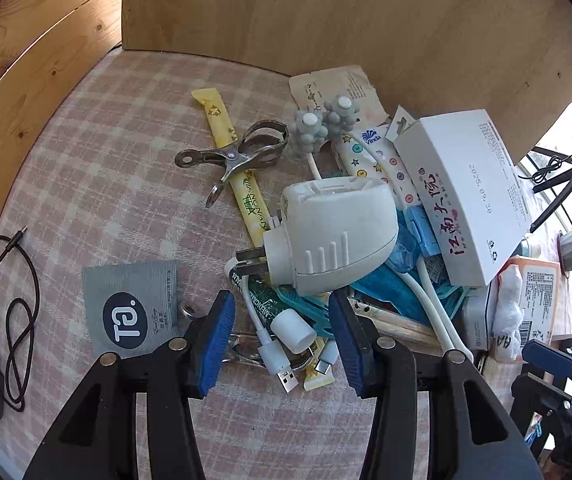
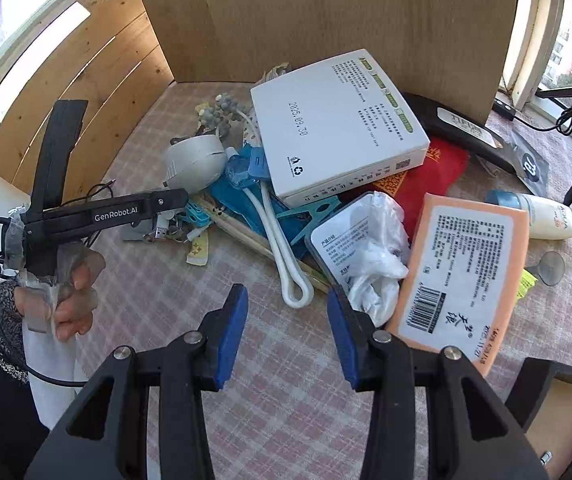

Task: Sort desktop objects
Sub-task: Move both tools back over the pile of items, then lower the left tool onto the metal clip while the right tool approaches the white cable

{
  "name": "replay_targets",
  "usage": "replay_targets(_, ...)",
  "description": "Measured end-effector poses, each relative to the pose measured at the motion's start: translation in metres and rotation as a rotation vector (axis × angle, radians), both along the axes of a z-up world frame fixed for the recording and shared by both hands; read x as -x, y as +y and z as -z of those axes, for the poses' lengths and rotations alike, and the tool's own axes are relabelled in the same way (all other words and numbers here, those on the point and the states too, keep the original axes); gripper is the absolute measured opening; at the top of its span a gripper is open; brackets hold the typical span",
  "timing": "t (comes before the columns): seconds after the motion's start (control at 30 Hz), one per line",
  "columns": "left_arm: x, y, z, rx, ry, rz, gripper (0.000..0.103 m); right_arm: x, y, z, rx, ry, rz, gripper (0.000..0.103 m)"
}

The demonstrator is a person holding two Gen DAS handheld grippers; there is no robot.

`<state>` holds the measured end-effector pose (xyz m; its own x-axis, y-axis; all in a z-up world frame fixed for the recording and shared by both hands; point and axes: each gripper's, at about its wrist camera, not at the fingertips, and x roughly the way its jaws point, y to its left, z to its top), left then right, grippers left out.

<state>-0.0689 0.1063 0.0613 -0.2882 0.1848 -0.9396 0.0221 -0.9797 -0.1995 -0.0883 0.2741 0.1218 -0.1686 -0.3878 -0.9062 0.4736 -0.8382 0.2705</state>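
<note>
A heap of desktop objects lies on a checked cloth [image 1: 106, 160]. My left gripper [image 1: 282, 332] points down at the heap's near edge, open, straddling a green tube with a white cap [image 1: 282, 316] and a white USB cable [image 1: 282, 364] without its pads pressing them. Just beyond sits a white plug-in device [image 1: 334, 236], with a white box [image 1: 466, 196] to its right. My right gripper [image 2: 286, 312] stands open over the cloth, the loop of a white cord [image 2: 296, 296] at its tips. An orange pack [image 2: 462, 280] lies right of it.
A metal clip [image 1: 238, 152], a yellow tea stick [image 1: 242, 184] and a grey sachet [image 1: 134, 304] lie left of the heap. A black cable [image 1: 6, 280] trails at the cloth's left edge. Wooden boards [image 1: 326, 20] wall the back. A roll-on bottle [image 2: 542, 216] lies far right.
</note>
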Motion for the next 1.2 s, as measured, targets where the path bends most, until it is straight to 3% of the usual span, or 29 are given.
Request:
replay_targets(0.3,-0.001,-0.001,0.013,-0.053,-0.01,0.021,0.048,0.038,-0.045,0.056,-0.014,-0.159,-0.013,0.041)
replay_targets(0.4,-0.01,0.001,0.016,-0.067,-0.014,0.045,0.048,0.038,-0.047,0.075,0.004,-0.252,0.007,0.041)
replay_targets(0.5,-0.024,0.004,0.016,-0.063,-0.009,0.076,0.048,0.021,-0.047,0.081,0.011,-0.268,-0.022,0.041)
replay_targets(0.63,-0.051,0.014,0.019,-0.04,-0.019,0.136,0.045,-0.01,-0.04,0.079,-0.051,-0.213,-0.067,0.039)
replay_targets(0.7,-0.064,0.017,0.017,-0.031,-0.013,0.156,0.044,-0.022,-0.033,0.077,-0.08,-0.188,-0.067,0.03)
replay_targets(0.73,-0.071,0.019,0.016,-0.029,-0.015,0.169,0.037,-0.027,-0.028,0.076,-0.087,-0.179,-0.064,0.028)
replay_targets(0.9,-0.097,0.016,0.008,-0.047,-0.008,0.19,0.029,-0.043,0.006,0.075,-0.051,-0.209,-0.012,0.025)
replay_targets(1.0,-0.107,0.01,0.004,-0.029,-0.003,0.176,0.028,-0.048,0.024,0.073,-0.077,-0.195,0.032,0.025)
replay_targets(1.1,-0.111,-0.008,-0.004,0.061,0.035,0.108,0.028,-0.049,0.038,0.063,-0.11,-0.154,0.095,0.026)
replay_targets(1.2,-0.11,-0.032,-0.011,-0.002,0.035,0.037,0.028,-0.054,0.041,0.045,-0.062,-0.121,0.099,0.026)
